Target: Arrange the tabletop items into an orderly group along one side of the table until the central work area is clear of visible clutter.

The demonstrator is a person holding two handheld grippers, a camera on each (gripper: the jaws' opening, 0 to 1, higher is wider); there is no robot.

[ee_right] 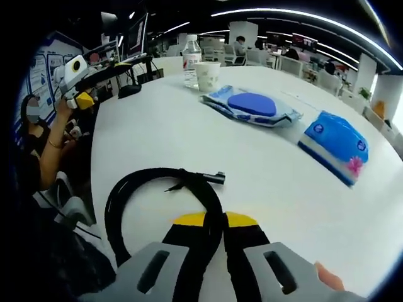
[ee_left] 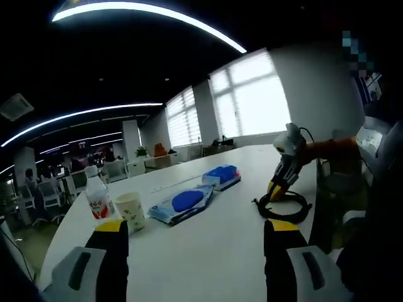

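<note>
Black coiled cable (ee_right: 165, 196) sits right under the right gripper (ee_right: 214, 221), whose yellow-tipped jaws are pinched nearly together on a strand of the loop; looks like it has hold of the cable, at the table (ee_right: 189, 138) edge nearest the person. Taking the cable as landmark: wet-wipes pack (ee_right: 250, 105) w/ the blue oval lid lies beyond it, toward mid-table; blue tissue pack (ee_right: 335, 143) is off to the side of that, well apart from the cable; paper cup (ee_right: 208, 75) and water bottle (ee_right: 191, 60) stand at the far edge, just beside each other. Left gripper (ee_left: 196, 234) hovers over bare tabletop w/ jaws wide apart, nothing between them; from its side the cup (ee_left: 131, 210) and bottle (ee_left: 97, 197) are nearest, wipes (ee_left: 182, 204) next, tissue pack (ee_left: 221, 176) further, cable (ee_left: 283, 204) w/ the right gripper (ee_left: 277, 186) on it across the table. Progress, as I judge it: early. Items are strung across the middle, not grouped along one side. Only cup + bottle read as paired. Left to do: cable, wipes, tissues all need moving to one edge, prob. by the cup/bottle.
</note>
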